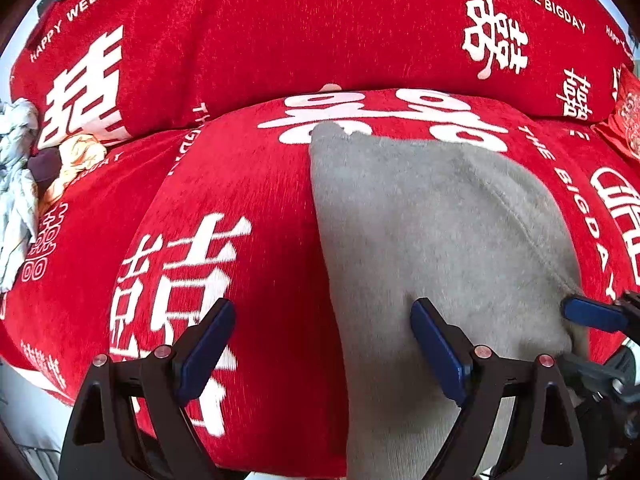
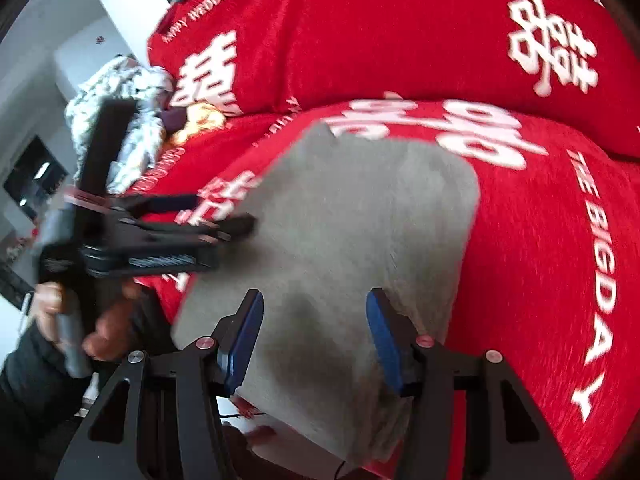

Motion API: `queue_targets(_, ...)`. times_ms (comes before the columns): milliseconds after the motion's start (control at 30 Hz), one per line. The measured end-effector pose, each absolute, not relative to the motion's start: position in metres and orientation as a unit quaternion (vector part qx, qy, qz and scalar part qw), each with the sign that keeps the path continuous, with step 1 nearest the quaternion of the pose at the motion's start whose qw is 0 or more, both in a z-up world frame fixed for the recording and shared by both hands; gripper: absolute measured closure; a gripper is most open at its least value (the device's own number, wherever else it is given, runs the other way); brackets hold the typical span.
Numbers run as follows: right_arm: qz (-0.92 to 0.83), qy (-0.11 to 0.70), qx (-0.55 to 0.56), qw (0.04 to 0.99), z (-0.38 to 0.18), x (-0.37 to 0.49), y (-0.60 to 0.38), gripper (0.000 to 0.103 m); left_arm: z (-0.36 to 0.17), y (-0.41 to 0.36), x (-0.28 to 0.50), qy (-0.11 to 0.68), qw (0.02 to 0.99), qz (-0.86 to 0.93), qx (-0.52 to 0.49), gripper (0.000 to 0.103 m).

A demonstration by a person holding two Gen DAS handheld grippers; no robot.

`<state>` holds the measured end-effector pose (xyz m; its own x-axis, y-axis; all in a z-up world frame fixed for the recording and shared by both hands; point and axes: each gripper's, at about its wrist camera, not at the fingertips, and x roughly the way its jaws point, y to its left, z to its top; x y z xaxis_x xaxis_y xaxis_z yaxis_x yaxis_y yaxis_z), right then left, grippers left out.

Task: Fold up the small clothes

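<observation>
A grey garment (image 1: 432,232) lies flat on the red sofa seat, its near end hanging over the front edge; it also shows in the right wrist view (image 2: 352,232). My left gripper (image 1: 322,344) is open and empty, its right finger over the garment's left part, its left finger over the red cover. My right gripper (image 2: 314,340) is open and empty above the garment's near end. It shows at the right edge of the left wrist view (image 1: 592,314). The left gripper shows in the right wrist view (image 2: 216,212), at the garment's left edge.
The sofa (image 1: 248,60) wears a red cover with white characters. A pile of other clothes (image 1: 24,184), pale, dark and orange, lies at the seat's far left and shows in the right wrist view (image 2: 132,120). A red cushion (image 1: 626,116) sits at the right.
</observation>
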<state>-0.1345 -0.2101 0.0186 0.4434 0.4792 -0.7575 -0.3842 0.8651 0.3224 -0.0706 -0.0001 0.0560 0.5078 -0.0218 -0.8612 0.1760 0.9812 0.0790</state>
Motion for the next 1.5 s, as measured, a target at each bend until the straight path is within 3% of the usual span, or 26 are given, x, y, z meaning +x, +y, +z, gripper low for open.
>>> queue_targets(133, 0.255, 0.450, 0.069, 0.853, 0.014, -0.142, -0.221, 0.046, 0.051, -0.004, -0.081, 0.485, 0.868, -0.052, 0.089, 0.013)
queue_targets(600, 0.190, 0.392, -0.037, 0.899, 0.048, -0.196, -0.197, 0.042, 0.068, -0.011, -0.137, 0.456, 0.886, -0.047, 0.069, 0.013)
queue_targets(733, 0.163, 0.386, -0.056, 0.906, 0.052, -0.204, -0.193, 0.033, 0.069, -0.013, -0.147, 0.444, 0.893, -0.040, 0.062, 0.013)
queue_targets(1033, 0.149, 0.392, -0.052, 0.906, 0.049, -0.206, -0.191, 0.033, 0.050, -0.021, -0.159, 0.467, 0.882, -0.012, 0.065, 0.013)
queue_targets(1500, 0.119, 0.389, -0.059, 0.912, 0.050, -0.216, -0.189, 0.033, 0.060, -0.022, -0.181, 0.411, 0.908, 0.008, 0.074, 0.013)
